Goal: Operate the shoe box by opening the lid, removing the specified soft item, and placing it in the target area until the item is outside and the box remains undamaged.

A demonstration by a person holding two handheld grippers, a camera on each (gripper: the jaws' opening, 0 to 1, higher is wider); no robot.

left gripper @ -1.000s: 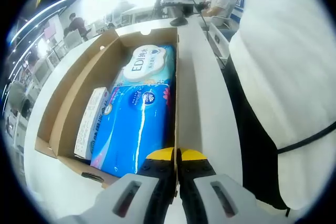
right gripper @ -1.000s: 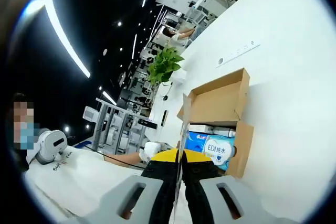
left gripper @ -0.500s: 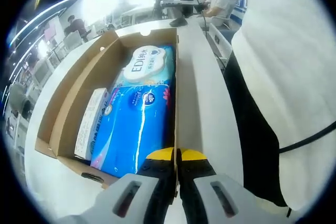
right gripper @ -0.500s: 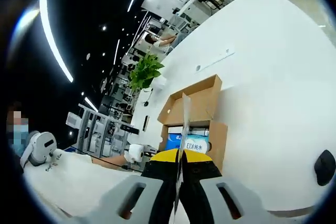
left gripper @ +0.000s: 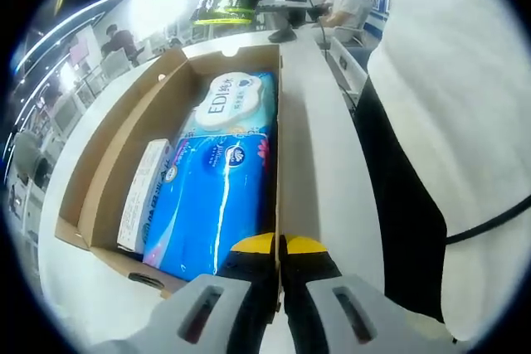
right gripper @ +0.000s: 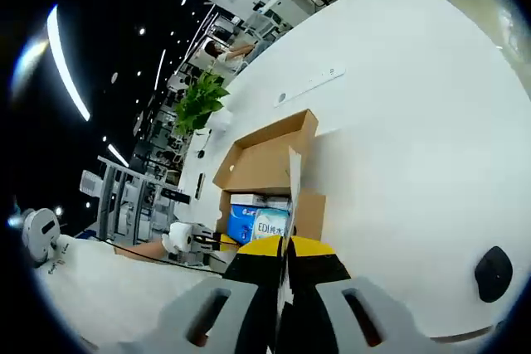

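Lid is off the top; shoe box (left gripper: 108, 163) stands open on the white table (left gripper: 319, 172).

Left gripper (left gripper: 279, 245): jaws closed on the thin cardboard wall that runs straight ahead from the tips. Just left of the fingers, inside the box, lies the blue soft pack (left gripper: 217, 196), with a small white carton (left gripper: 143, 195) beyond it against the far wall.

Right gripper (right gripper: 286, 246): jaws pinched shut on the edge of a cardboard flap (right gripper: 294, 178) rising ahead of the tips.

Judgement: keep both pinches light and pull the flap along its fold, not sideways, so the board does not crease. One gripper must let go to reach the pack.

Room: bare table right of the left fingers, up to the person's white garment (left gripper: 465, 122); that strip looks usable as a set-down area.
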